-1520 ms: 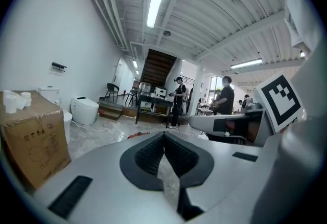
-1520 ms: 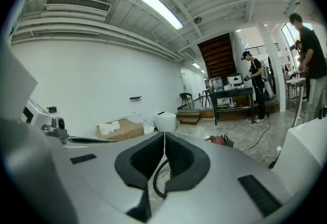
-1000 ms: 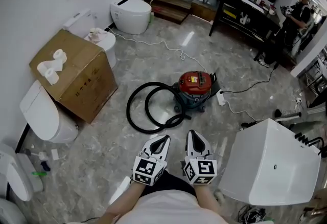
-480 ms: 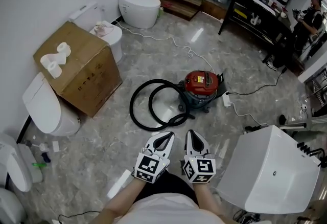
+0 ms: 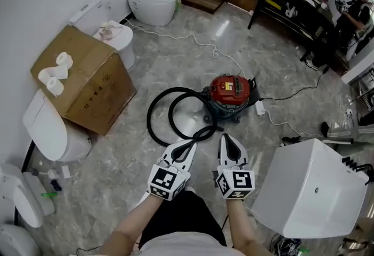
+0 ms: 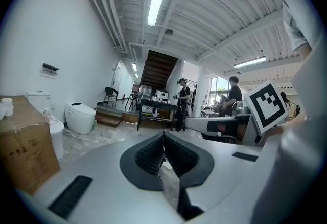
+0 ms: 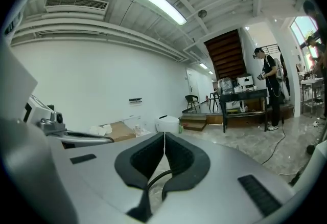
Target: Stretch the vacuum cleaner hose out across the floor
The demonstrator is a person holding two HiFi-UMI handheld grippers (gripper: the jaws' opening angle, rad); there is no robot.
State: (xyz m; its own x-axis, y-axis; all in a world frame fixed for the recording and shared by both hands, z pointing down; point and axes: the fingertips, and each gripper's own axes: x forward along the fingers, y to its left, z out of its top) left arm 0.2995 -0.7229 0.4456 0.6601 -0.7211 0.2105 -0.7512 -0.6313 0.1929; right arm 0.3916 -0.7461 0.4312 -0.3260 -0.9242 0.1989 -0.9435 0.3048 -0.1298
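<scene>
Down on the marble floor, the vacuum cleaner hose point(image 5: 148, 117) is lying in two loose black loops right beside the red vacuum cleaner point(image 5: 230, 91), with its free end curling back toward the person's feet. Nothing has been stretched out yet.

Both claws are pressed together and empty. The left gripper point(image 5: 188, 146) hangs just above the near edge of the coil, and the right gripper point(image 5: 227, 139) is next to it, close to the canister.

Stuff that could go sideways, as a guess:
- The hose looks plugged into the canister, so a hard pull would probably drag the whole vacuum along instead of uncoiling anything.
- That would tug the cable running to the power strip point(image 5: 260, 109) and could yank it loose.
- The loops overlap, so pulling from the wrong spot may tighten them into a kink.
- A round, smooth hose might slip out of a shallow pinch.
- The cardboard box point(image 5: 87, 85) on one side limits where it can run.
</scene>
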